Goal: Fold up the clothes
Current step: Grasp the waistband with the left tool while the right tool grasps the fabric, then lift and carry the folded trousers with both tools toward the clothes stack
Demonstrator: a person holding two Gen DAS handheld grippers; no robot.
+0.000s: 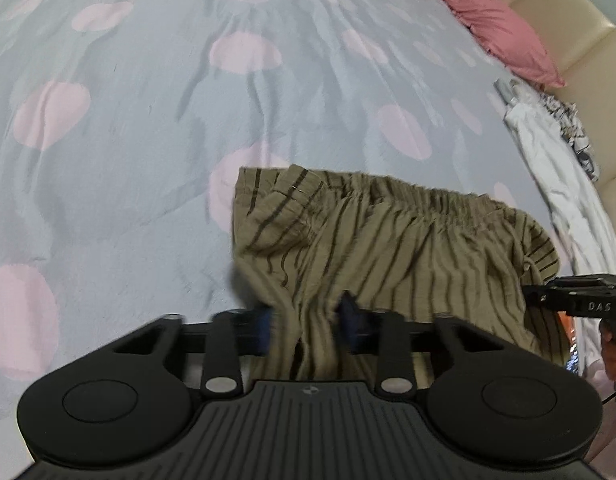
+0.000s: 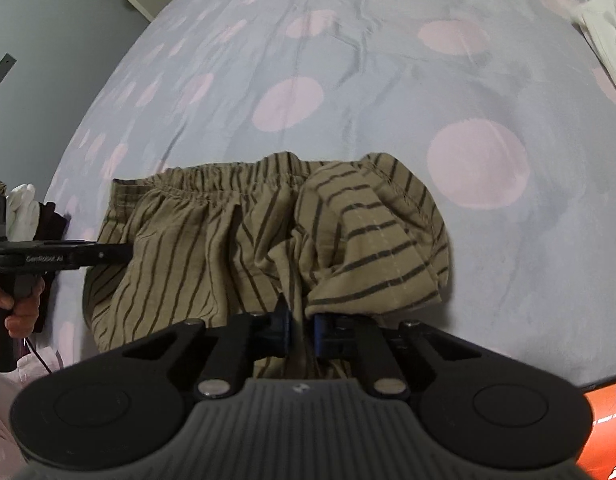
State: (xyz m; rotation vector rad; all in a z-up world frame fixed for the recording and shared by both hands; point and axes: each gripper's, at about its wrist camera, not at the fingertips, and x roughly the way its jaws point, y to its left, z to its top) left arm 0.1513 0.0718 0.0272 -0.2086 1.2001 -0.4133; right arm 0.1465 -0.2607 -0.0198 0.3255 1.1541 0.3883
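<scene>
Olive shorts with dark stripes (image 1: 388,240) lie crumpled on the bed, elastic waistband on the far side. In the left wrist view my left gripper (image 1: 307,318) is shut on a thick bunch of the near edge, its blue pads (image 1: 264,322) on either side of the cloth. The right wrist view shows the same shorts (image 2: 212,248) with a folded leg (image 2: 372,236) on top. There my right gripper (image 2: 302,328) is shut on the near edge, jaws almost together. Each gripper shows from the side in the other's view: the right gripper (image 1: 534,294) and the left gripper (image 2: 126,254) at opposite ends.
The bedsheet (image 1: 148,160) is grey-blue with pink dots. A pink pillow (image 1: 496,28), white clothing (image 1: 548,152) and a patterned garment lie along the beige headboard (image 1: 580,40). A hand (image 2: 20,312) holds the left gripper's handle. An orange object (image 2: 612,424) sits at the lower right.
</scene>
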